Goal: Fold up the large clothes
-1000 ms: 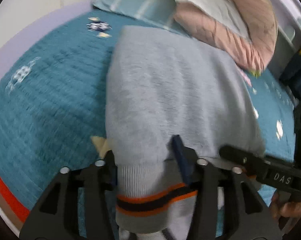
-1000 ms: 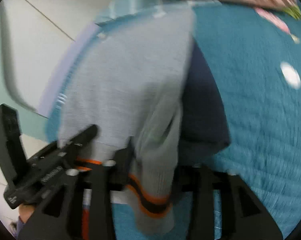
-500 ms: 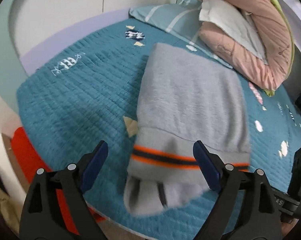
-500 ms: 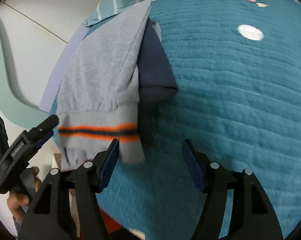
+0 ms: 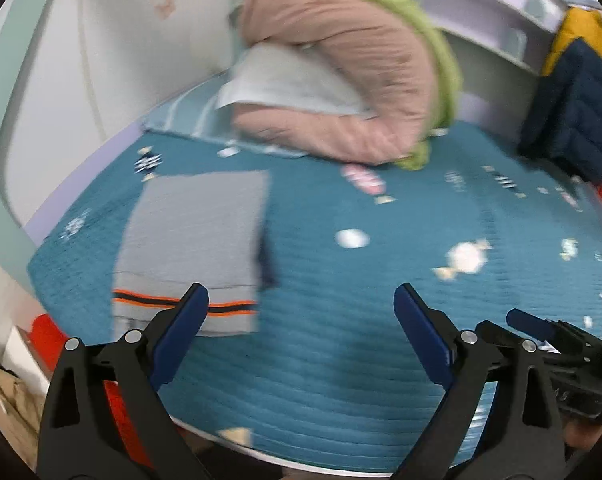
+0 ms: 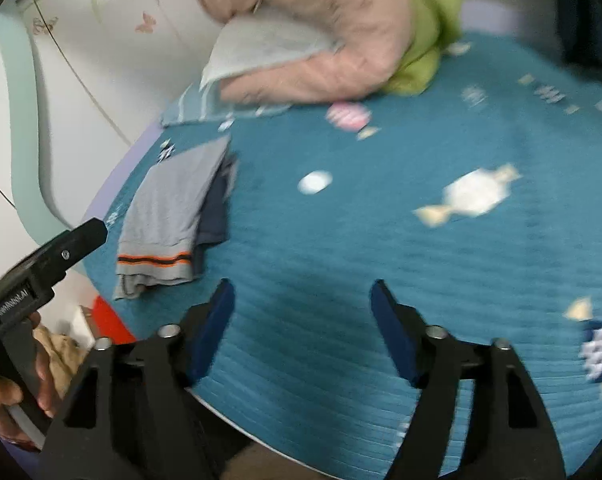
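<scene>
On the teal bedspread (image 5: 341, 360), folded grey sweater (image 5: 197, 236) now released, both tongs (image 5: 301, 316) (image 6: 303, 312) empty, opening, pulled back.

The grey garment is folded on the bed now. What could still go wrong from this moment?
1. The folded grey garment lies near the teal bedspread's edge, its hem end closest, so it might slide off.
2. A dark navy layer sticks out from under the grey top, so the fold may look uneven.
3. Both grippers, left and right, are opening with nothing between them, so nothing steadies the stack.
</scene>
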A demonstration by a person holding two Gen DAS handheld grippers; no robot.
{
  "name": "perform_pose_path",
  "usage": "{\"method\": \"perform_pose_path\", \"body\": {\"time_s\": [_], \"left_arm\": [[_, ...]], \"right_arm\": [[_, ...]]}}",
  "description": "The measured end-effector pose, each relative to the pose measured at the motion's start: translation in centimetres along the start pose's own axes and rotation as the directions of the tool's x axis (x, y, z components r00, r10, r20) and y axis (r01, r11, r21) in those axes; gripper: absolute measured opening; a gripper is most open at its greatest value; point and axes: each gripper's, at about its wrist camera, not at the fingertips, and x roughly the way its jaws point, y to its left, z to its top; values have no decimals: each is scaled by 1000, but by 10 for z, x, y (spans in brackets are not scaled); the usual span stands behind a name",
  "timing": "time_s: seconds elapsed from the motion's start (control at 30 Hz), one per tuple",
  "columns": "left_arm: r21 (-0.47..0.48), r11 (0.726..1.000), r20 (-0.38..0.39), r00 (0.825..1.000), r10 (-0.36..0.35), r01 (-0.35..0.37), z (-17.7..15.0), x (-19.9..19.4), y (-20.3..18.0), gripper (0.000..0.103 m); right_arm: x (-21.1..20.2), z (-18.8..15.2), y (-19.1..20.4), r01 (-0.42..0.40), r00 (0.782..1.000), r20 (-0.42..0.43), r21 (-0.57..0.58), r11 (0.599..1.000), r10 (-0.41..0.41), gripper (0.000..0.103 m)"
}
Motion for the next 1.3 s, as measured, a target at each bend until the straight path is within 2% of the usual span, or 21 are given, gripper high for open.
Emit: {"method": "perform_pose_path", "body": {"time_s": [0.07,0.17,0.23,0.33,0.4,0.53,0.83,1.07,1.3], "left_arm": [[55,998,18,999,-31,30,0,-16,-39,94],[131,991,69,998,-8,-1,-3,-45,-83,94],[163,987,122,993,-5,-15,-7,-72,-105,96],[161,986,202,979,7,-40,-11,-115,-121,98],[158,986,243,970,6,-45,-14,-143,-126,98],[148,986,268,963,29,-71,-19,-186,-130,98],[105,993,376,927,19,-63,-36,-276,-124,98],[128,991,436,900,-18,-42,-49,-323,-129,98],[124,991,490,872,-12,-56,-60,-352,-133,98]], "right_arm": [[-28,-4,-17,58,997,43,-10,998,-57,73],[-73,-11,-32,124,989,88,-36,992,-120,77],[-95,-14,-32,130,986,107,-51,990,-124,85],[-134,-19,-23,127,982,150,-78,989,-114,92],[-165,-23,-15,121,972,213,-73,990,-103,94],[-217,-32,3,133,946,309,-91,987,-99,95],[-300,-58,31,113,910,410,-116,987,-57,95],[-341,-72,48,128,877,479,-135,982,-49,95],[-359,-78,51,138,854,518,-136,981,-48,96]]}}
